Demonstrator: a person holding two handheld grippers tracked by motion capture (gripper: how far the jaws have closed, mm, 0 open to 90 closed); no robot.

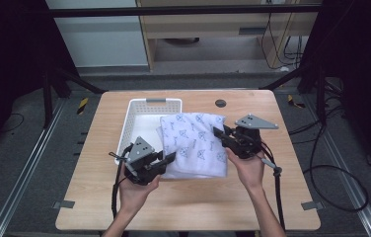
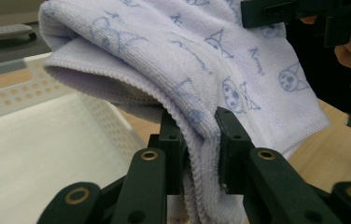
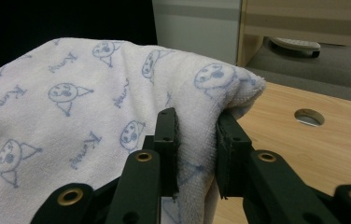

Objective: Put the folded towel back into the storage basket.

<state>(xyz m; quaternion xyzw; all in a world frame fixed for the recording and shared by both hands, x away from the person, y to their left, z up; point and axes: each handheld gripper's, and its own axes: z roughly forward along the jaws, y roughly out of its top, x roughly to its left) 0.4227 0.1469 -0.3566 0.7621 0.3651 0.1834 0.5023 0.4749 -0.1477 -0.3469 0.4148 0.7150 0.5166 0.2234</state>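
I had the left gripper (image 1: 169,158) and right gripper (image 1: 219,132) both clamped on the folded white blue-printed towel (image 1: 193,143); kept it level, aimed over the white perforated plastic basket (image 1: 129,123).

A light wooden table (image 1: 188,207) stands on grey floor (image 1: 30,163), wooden cabinet (image 1: 213,24) behind.

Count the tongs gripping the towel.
2. The left tongs pinch the towel at its near left corner beside the basket; the right tongs pinch its right edge.
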